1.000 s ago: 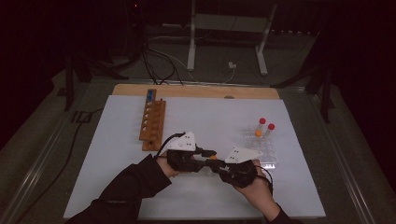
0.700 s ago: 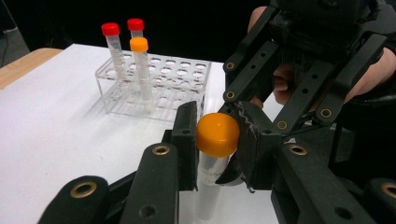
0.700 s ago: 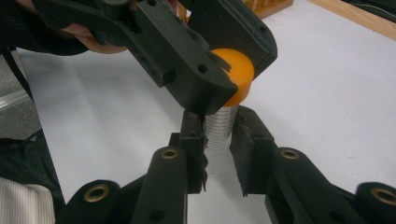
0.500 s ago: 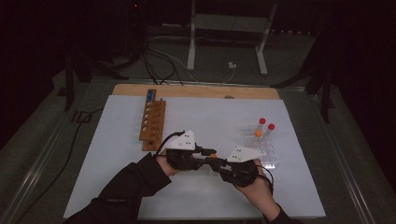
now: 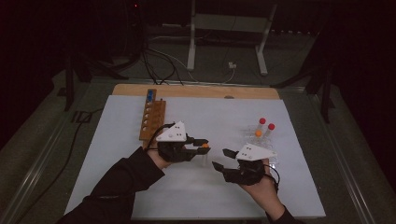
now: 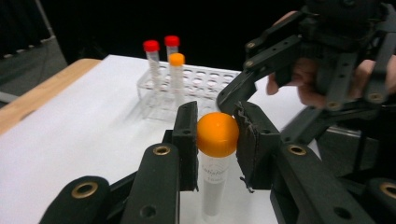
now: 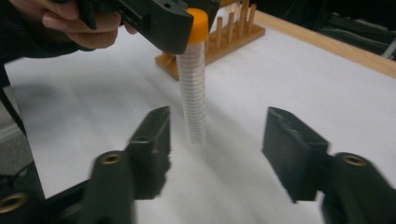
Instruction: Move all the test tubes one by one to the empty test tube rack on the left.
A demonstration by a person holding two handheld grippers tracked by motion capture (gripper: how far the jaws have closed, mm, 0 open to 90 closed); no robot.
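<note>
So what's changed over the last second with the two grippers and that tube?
The right gripper has let go and drawn back from the orange-capped clear plastic tube, its fingers now open. The left gripper stays shut on the tube's cap, holding it upright. The clear tube rack and wooden peg rack haven't moved.

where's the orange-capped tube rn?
High view, centre table: orange-capped tube hangs upright by its cap in the left gripper, facing the open right gripper.
</note>
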